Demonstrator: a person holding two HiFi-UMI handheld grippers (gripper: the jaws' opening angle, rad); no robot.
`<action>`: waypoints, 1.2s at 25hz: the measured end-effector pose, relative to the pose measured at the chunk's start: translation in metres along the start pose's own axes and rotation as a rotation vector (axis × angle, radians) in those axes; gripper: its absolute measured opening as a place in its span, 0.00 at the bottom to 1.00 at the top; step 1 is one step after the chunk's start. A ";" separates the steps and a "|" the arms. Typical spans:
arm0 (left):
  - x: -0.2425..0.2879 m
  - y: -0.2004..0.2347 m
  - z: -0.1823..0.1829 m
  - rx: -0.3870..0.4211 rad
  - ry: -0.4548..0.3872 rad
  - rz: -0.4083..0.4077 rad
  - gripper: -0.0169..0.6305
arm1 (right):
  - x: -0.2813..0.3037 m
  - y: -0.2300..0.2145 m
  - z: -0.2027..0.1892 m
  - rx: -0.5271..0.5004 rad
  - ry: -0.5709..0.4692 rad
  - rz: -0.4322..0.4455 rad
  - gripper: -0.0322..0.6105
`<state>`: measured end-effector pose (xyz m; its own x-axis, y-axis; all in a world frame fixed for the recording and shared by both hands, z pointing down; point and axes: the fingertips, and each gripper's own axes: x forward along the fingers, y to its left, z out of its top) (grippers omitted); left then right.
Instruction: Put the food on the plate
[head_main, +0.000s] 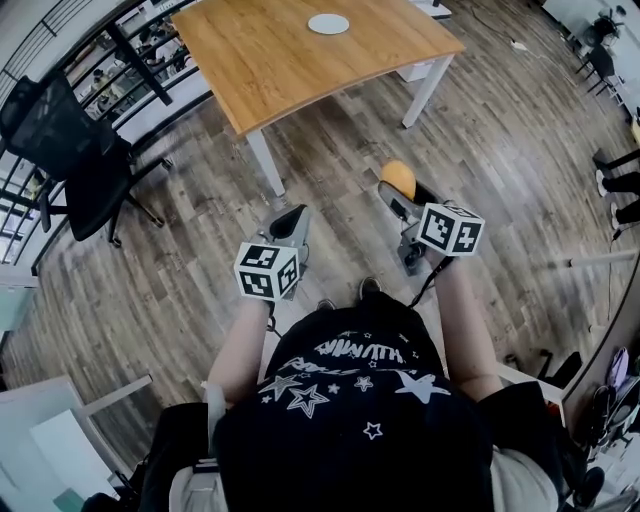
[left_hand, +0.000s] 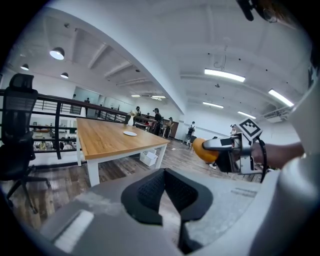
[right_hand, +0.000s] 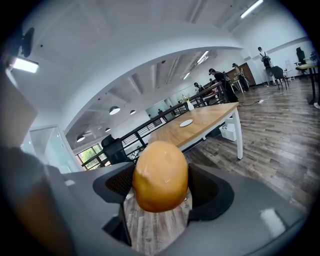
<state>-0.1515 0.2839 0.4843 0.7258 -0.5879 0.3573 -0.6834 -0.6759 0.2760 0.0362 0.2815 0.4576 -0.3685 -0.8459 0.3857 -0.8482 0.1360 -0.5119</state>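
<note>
One plate (head_main: 328, 23) lies on the worktop (head_main: 270, 70); the right hand-held gripper (head_main: 403, 196) pinches the orange food (right_hand: 160, 175); the left hand-held gripper (left_hand: 164, 173) is pressed together, empty.

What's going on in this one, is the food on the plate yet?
Not yet. A person stands on the wooden floor, away from the table. The right gripper is clamped on a round orange-yellow piece of food, held in the air. The left gripper holds nothing, its jaws close together. The white plate sits on the far part of the table with nothing on it.
</note>
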 end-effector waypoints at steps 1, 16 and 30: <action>-0.003 0.004 -0.001 0.002 0.004 0.000 0.03 | 0.000 0.002 -0.002 0.004 -0.002 -0.004 0.58; 0.025 0.066 0.024 0.002 -0.003 0.051 0.03 | 0.082 -0.011 0.033 0.005 0.021 0.024 0.58; 0.128 0.104 0.070 -0.039 0.007 0.155 0.03 | 0.178 -0.074 0.125 -0.019 0.087 0.117 0.58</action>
<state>-0.1244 0.1075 0.4960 0.6108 -0.6807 0.4044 -0.7898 -0.5596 0.2510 0.0812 0.0566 0.4681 -0.4963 -0.7757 0.3898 -0.8043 0.2418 -0.5428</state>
